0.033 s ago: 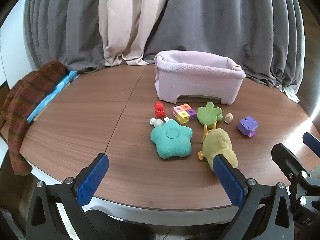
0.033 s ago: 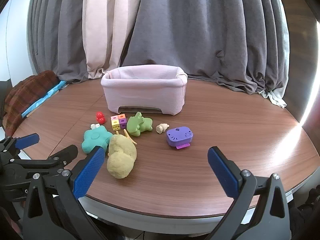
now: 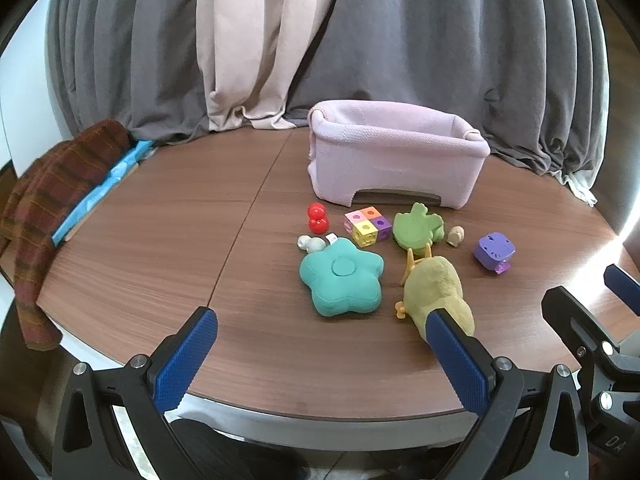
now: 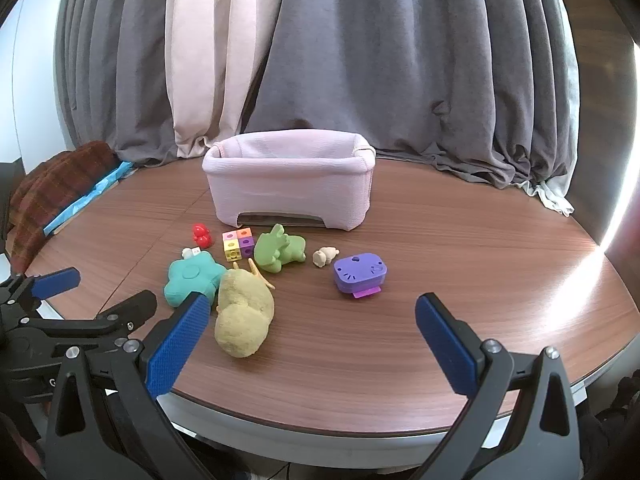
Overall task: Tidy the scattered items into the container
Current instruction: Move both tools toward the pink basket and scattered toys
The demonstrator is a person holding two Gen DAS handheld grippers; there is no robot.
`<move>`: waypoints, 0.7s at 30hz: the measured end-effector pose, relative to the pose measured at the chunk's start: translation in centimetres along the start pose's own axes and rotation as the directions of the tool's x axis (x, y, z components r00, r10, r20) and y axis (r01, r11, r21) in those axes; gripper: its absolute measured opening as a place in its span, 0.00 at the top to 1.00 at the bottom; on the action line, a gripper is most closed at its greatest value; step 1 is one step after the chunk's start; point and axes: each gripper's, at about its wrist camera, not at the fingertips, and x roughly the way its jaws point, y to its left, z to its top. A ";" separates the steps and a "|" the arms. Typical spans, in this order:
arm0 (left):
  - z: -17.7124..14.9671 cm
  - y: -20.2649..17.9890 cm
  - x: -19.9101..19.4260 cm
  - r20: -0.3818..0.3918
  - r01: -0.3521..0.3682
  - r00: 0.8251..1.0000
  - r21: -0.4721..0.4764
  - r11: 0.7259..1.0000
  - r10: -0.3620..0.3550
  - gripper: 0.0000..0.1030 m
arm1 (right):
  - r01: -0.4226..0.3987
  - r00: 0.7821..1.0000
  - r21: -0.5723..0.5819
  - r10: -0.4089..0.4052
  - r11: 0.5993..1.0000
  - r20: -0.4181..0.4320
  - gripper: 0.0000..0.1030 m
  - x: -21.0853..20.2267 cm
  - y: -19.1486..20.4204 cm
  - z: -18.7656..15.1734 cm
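While nothing is held yet, the left gripper (image 3: 320, 344) and the right gripper (image 4: 312, 332) are both seen spread wide with nothing between the blue pads. They are held side by side at the near edge of the table (image 3: 160, 240).

Closest to the grippers, a yellow plush (image 4: 244, 316) is found, just past the right gripper's left pad. It looks soft and light, so it is judged easy to squeeze; it could best be taken across its fat middle. Touching it on the left, a teal star cushion (image 3: 342, 282) lies flat right ahead of the left gripper. It looks squashy too, and one puffy arm could be pinched.

A little further out, ahead of the right gripper, a purple toy (image 4: 360, 274) is seen alone. It looks hard and smooth, so it may slip; its flat sides should be gripped.

Further on, a row of small things is laid out: a red toy (image 3: 317, 219), a block cube (image 3: 368, 226), a green plush (image 3: 416, 228) and a tan bit (image 3: 456, 235). The tiny ones are judged hard to catch.

Farthest away, behind that row, the pink basket (image 4: 290, 190) stands upright and open on top. Its walls look like soft cloth. No toys can be seen inside it.
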 end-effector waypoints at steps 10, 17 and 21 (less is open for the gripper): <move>-0.1 0.5 0.1 -0.008 0.023 1.000 0.000 1.000 -0.023 0.00 | -0.006 1.000 -0.004 0.006 1.000 0.004 0.01 0.0 0.4 0.2; -0.1 0.7 0.2 -0.024 0.032 0.999 -0.006 0.999 -0.032 0.00 | -0.005 1.000 -0.006 0.005 1.000 0.006 0.01 -0.1 0.5 0.2; -0.1 0.6 0.2 -0.021 0.019 1.000 0.010 1.000 -0.019 0.00 | -0.004 1.000 -0.012 0.004 1.000 0.007 0.01 -0.2 0.6 0.2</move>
